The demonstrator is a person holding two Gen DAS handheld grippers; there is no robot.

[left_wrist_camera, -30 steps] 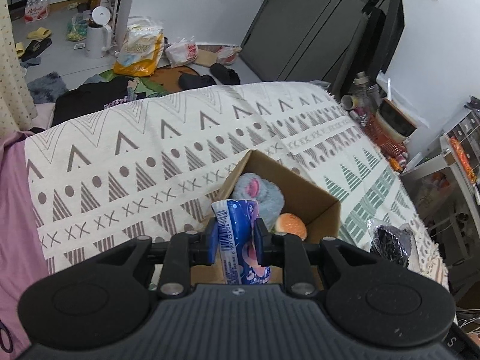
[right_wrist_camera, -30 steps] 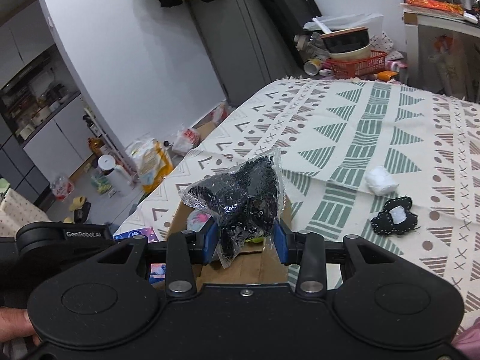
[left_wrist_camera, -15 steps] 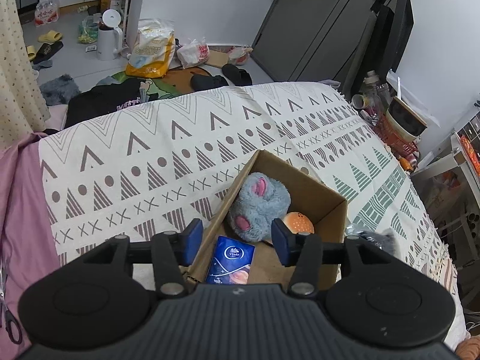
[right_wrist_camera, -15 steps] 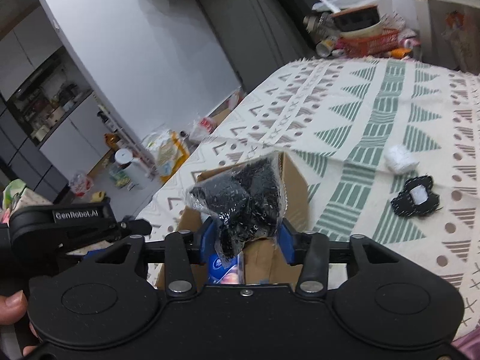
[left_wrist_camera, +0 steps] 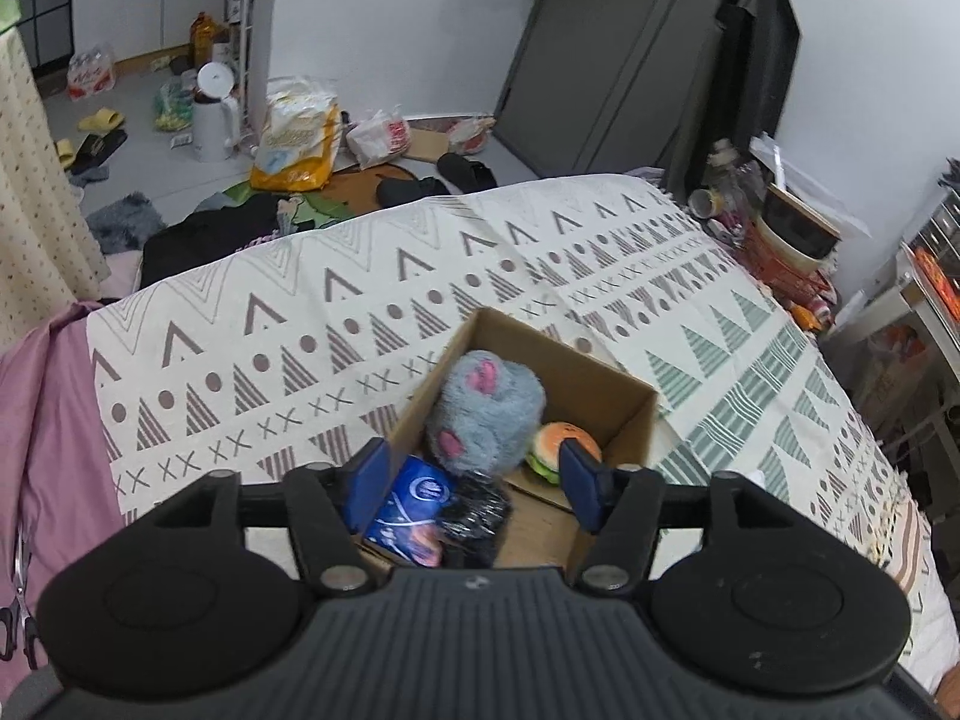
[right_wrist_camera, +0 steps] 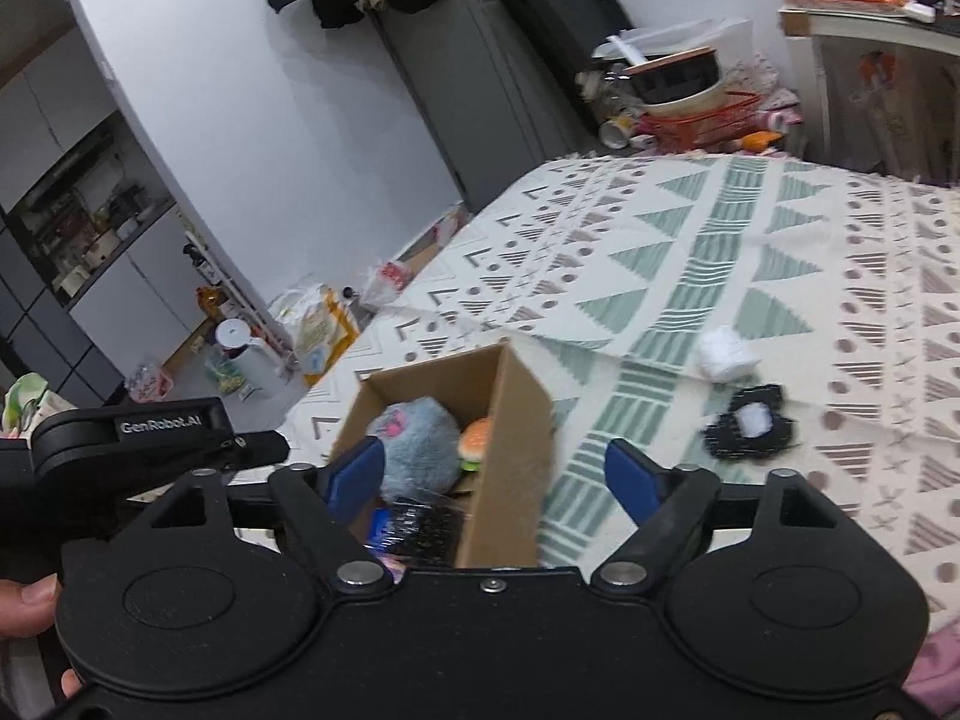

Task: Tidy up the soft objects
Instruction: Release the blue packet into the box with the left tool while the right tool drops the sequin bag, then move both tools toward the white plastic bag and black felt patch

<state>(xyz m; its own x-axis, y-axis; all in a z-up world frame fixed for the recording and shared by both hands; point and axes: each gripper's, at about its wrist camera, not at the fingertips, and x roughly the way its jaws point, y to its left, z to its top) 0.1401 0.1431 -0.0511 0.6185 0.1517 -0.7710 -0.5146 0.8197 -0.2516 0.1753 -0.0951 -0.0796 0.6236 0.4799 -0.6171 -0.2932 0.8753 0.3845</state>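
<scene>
1. The left gripper [left_wrist_camera: 474, 480] hangs over the cardboard box [left_wrist_camera: 576, 363]; its blue jaws are wide apart and hold nothing.
2. The right gripper [right_wrist_camera: 495, 474] is above the box too; its jaws are also wide apart and hold nothing.
3. The box sits on a patterned blanket [left_wrist_camera: 336, 300]; inside it lie a fluffy grey toy [left_wrist_camera: 483, 411], a little burger toy [left_wrist_camera: 549, 450], a blue packet [left_wrist_camera: 414, 504] and a shiny black bag [left_wrist_camera: 474, 510].
4. The blue packet and the black bag touch each other at the near end of the box; the grey toy lies just behind them.
5. On the blanket, well apart from the box, lie a white ball [right_wrist_camera: 726, 353] and a black patch [right_wrist_camera: 750, 423]; they are close to each other.
</scene>
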